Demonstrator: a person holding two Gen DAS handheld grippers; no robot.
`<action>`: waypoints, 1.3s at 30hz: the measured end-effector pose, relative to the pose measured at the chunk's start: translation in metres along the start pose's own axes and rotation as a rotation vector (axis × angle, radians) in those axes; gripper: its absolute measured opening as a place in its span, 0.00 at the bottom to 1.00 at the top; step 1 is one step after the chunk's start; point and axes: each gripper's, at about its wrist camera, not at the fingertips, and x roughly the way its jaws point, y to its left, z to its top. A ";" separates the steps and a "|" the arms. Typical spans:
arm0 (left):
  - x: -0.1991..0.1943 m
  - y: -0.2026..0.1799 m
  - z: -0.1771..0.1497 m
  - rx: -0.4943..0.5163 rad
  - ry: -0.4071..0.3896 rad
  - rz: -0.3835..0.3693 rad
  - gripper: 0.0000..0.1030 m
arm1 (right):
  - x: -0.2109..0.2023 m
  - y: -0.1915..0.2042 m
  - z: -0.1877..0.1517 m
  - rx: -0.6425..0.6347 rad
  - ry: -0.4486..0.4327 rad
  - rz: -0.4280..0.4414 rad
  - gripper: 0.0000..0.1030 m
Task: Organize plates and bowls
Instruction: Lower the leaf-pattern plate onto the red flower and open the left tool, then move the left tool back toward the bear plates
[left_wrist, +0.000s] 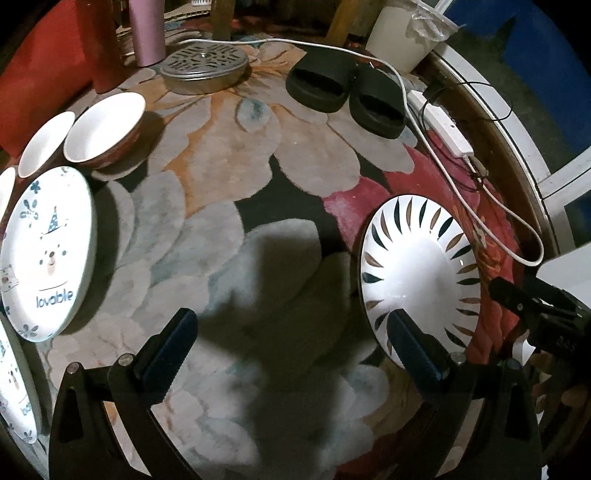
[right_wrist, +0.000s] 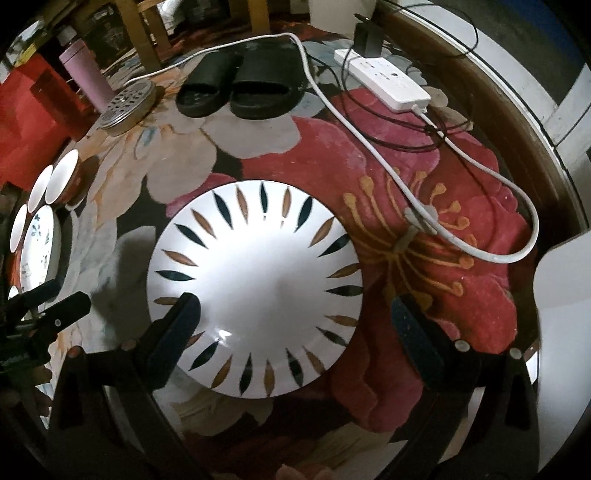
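Both tongs stand wide apart and hold nothing. Left tongs (left_wrist: 291, 332) hang above bare carpet (left_wrist: 229, 192), a thick floral rug in grey, peach and red that carries everything here. Right tongs (right_wrist: 295, 314) hover directly over the leaf-pattern plate (right_wrist: 255, 288), a white plate ringed with dark and tan leaf shapes, lying flat on the red flower of the carpet; neither pad appears to touch it.

Off to the left side sit the other dishes. Bear plates (left_wrist: 48, 251), white with a cartoon bear and the word "lovable", number two in the left wrist view, the second cut off at the lower edge. White bowls (left_wrist: 105, 127) with reddish outsides number three, clustered touching or nearly touching beside the bear plates; the third shows only as a sliver.

Risks, as a judgement: the leaf-pattern plate lies well apart from the other dishes, so carrying it across means a long reach with a smooth glazed rim, which could slip from the pads if pinched shallowly. A white cable (right_wrist: 369, 147) loops just beside that plate and runs to one white power strip (right_wrist: 384, 81); a low sweep could snag it. Setting a plate down near the crowded bowls could knock them together.

Also present: one pair of black slippers (right_wrist: 240, 88), one perforated metal lid (left_wrist: 203, 66), one pink bottle (left_wrist: 146, 29).
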 end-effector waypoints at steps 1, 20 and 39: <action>-0.004 0.003 -0.002 0.000 -0.002 -0.001 0.99 | -0.002 0.003 -0.001 -0.004 0.002 -0.001 1.00; -0.087 0.117 -0.043 -0.154 -0.040 0.067 0.99 | -0.039 0.103 -0.013 -0.206 0.071 -0.009 1.00; -0.141 0.226 -0.089 -0.289 -0.129 0.142 0.99 | -0.058 0.245 -0.019 -0.574 0.078 0.008 1.00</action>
